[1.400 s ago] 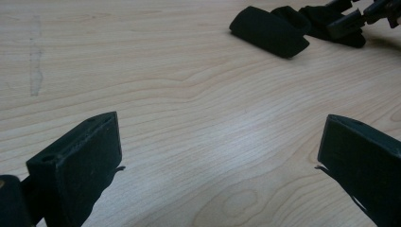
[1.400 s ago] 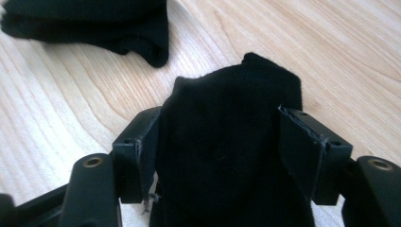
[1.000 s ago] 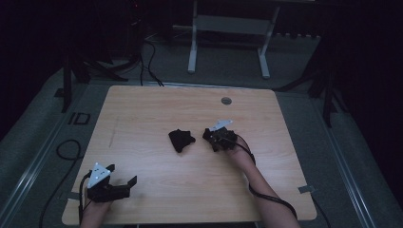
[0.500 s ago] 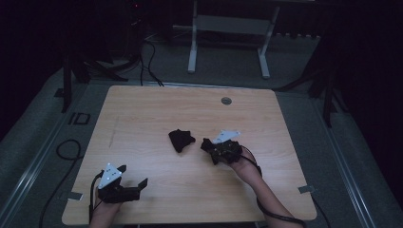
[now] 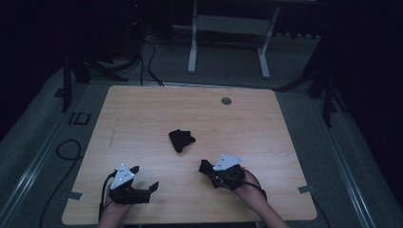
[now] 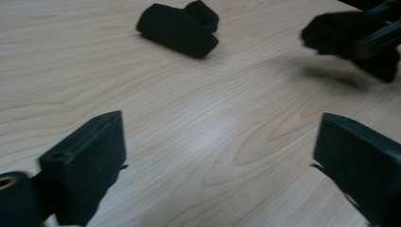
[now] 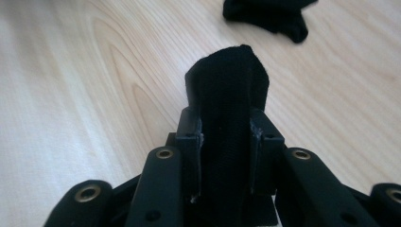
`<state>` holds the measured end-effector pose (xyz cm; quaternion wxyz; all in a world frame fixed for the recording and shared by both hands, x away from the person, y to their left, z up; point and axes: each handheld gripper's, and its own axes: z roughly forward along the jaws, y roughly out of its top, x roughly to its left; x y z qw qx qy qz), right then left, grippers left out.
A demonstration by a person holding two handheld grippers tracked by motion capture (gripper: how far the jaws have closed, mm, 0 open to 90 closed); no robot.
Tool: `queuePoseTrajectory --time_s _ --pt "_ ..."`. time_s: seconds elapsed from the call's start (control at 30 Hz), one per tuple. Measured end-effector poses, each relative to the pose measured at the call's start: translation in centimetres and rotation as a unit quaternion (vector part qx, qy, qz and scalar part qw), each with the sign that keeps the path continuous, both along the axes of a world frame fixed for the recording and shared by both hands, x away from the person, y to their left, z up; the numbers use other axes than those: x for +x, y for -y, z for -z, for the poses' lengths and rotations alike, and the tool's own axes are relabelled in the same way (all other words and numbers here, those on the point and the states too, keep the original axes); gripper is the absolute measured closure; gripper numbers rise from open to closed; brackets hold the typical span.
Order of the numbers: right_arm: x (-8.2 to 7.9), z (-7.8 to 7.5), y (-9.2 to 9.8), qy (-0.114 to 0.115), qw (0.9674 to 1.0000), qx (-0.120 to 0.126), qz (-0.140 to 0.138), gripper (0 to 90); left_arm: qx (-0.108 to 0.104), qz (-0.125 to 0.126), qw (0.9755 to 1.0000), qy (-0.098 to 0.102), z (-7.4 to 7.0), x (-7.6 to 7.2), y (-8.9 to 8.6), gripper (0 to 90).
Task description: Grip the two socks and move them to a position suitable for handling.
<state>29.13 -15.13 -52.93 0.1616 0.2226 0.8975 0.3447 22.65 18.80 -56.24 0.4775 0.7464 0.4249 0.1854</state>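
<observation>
A rolled black sock [image 5: 181, 140] lies in the middle of the wooden table [image 5: 142, 114]; it also lies ahead in the left gripper view [image 6: 179, 28] and far off in the right gripper view [image 7: 267, 14]. My right gripper [image 5: 207, 168] is near the front edge, shut on a second folded black sock [image 7: 227, 104] that sticks out past the pads. Its jaws have just been opening slightly with that sock still between them. My left gripper [image 5: 144, 176] [image 6: 222, 161] hovers at the front left, open wide over bare wood. The right gripper [image 6: 354, 40] also appears in the left gripper view.
A round grommet [image 5: 226, 100] sits near the table's far edge. Beyond the table stand a white frame [image 5: 228, 42] and dark stands on grey floor. A cable [image 5: 66, 152] lies on the floor to the left.
My right gripper has pulled back from beside the middle sock toward the front edge, carrying its black sock. My left gripper has slid to the right along the front edge.
</observation>
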Motion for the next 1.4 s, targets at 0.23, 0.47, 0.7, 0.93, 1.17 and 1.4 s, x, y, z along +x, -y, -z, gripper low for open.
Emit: queuePoseTrajectory --time_s 0.23,0.47,0.7,0.93,1.17,1.4 --pt "0.5 2.8 -1.3 -0.001 0.9993 -0.013 0.034 69.8 0.003 0.036 0.9993 0.009 0.1 0.1 2.0 9.5" --pt "0.0 1.5 -1.2 -0.032 0.9994 -0.001 0.014 40.4 -0.015 0.057 0.9982 -0.004 0.1 0.6 2.9 15.2" --pt "-0.9 -1.0 -0.1 0.007 1.0 -0.001 0.0 42.8 -0.015 0.093 0.9956 -0.008 -0.2 1.2 4.4 27.1" --pt "-0.5 0.9 -0.6 -0.012 0.9989 -0.036 -0.027 74.8 -0.01 0.124 0.9921 -0.011 -0.4 1.9 6.8 31.5" --pt "-0.4 -0.5 0.2 -0.03 0.9992 0.011 -0.023 84.7 0.001 0.142 0.9898 -0.012 -0.4 2.6 8.6 31.5" --pt "0.2 -1.2 1.2 -0.05 0.9976 0.045 -0.012 84.6 -0.001 0.155 0.9877 -0.015 -0.4 4.0 9.6 37.5"
